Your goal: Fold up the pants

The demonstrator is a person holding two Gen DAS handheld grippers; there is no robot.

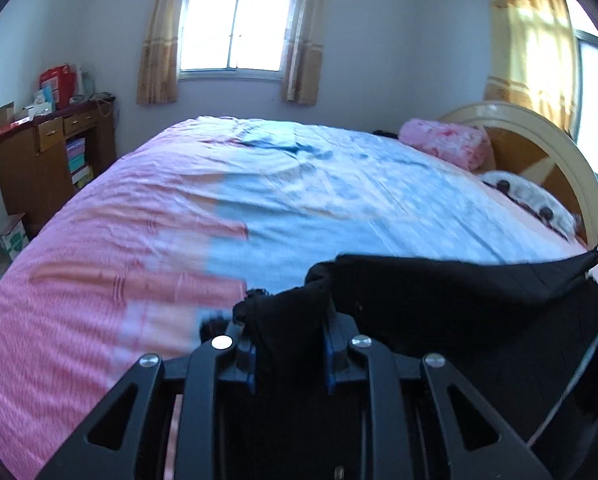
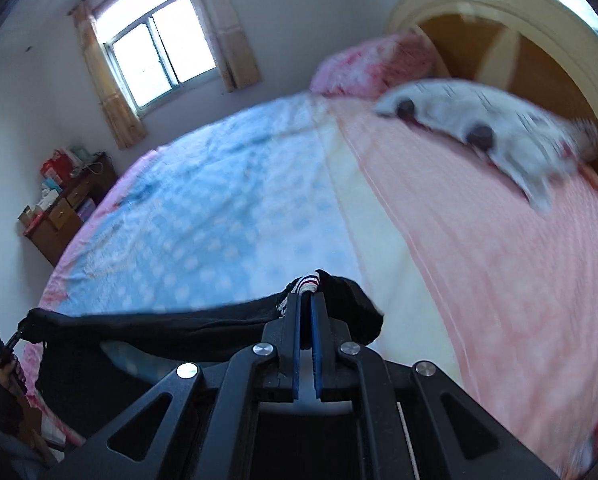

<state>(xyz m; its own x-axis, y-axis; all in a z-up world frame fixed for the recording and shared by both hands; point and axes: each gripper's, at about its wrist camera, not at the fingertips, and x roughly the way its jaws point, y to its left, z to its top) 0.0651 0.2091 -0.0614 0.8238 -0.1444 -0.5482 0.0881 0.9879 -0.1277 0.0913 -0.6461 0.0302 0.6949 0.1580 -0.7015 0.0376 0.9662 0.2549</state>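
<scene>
Left wrist | wooden cabinet [image 1: 39,160] shelves: stacked boxes [image 1: 77,162] | top: cartons

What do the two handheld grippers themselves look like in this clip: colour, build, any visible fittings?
Both match: the left gripper and right gripper are matte black, with angular linkage arms with triangular cut-outs, round silver pivot bolts, and blue pads lining the inner faces of the fingers. A thin cable trails at the right edge of the left wrist view.

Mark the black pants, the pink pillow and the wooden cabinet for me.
black pants [image 1: 459,300], left wrist view, on the cloth stretched between the grippers
pink pillow [image 1: 445,142], left wrist view, on its top face
wooden cabinet [image 1: 39,168], left wrist view, on its front panel
</scene>
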